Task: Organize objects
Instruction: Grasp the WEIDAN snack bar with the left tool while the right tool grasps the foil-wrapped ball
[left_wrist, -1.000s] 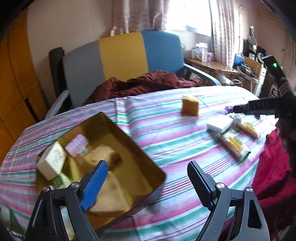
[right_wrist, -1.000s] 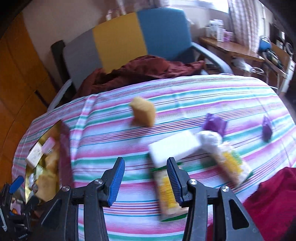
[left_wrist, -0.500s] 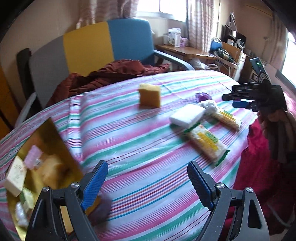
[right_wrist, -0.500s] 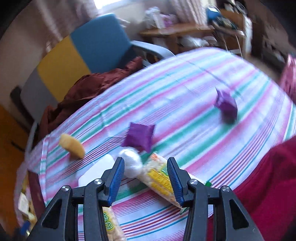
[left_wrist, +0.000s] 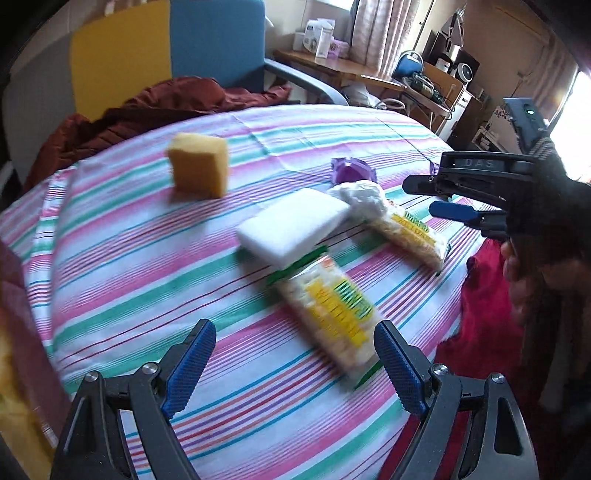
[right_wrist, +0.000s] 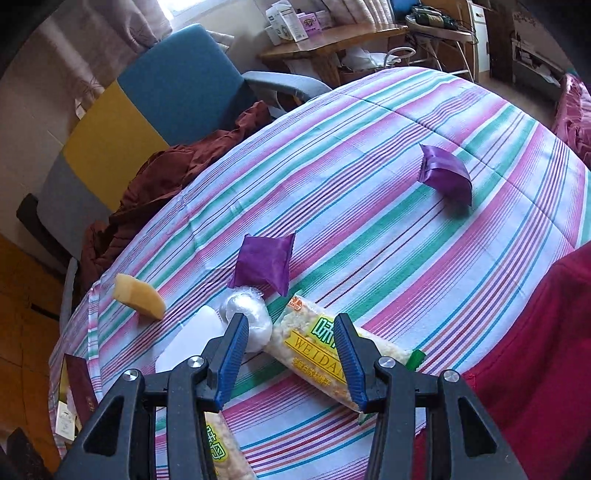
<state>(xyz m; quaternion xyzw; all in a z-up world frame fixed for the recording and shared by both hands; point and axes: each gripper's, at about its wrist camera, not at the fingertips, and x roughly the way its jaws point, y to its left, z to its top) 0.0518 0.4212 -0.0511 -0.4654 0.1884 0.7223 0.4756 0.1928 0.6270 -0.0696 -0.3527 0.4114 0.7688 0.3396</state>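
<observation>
My left gripper (left_wrist: 295, 352) is open and hangs just above the striped tablecloth, its jaws either side of the near end of a yellow-and-green snack pack (left_wrist: 325, 314). A white block (left_wrist: 295, 229) rests on that pack's far end. Beyond it are a yellow sponge (left_wrist: 197, 168), a plastic-wrapped white ball (left_wrist: 360, 195) and a purple packet (left_wrist: 351, 171). My right gripper (right_wrist: 290, 326) hovers partly open over a second snack pack (right_wrist: 332, 354), its pads clear of it. A second purple packet (right_wrist: 445, 173) lies farther right.
The gold tin (right_wrist: 70, 387) with several items sits at the table's left end. A grey, yellow and blue chair (left_wrist: 166, 48) with a dark red cloth (left_wrist: 166, 107) stands behind the table. Red fabric (right_wrist: 535, 350) hangs over the near right edge. A cluttered wooden desk (left_wrist: 351, 70) is at the back.
My left gripper swung right from over the gold tin to the near snack pack. My right gripper moved right, rolled and came over the farther pack. Neither opening changed.
</observation>
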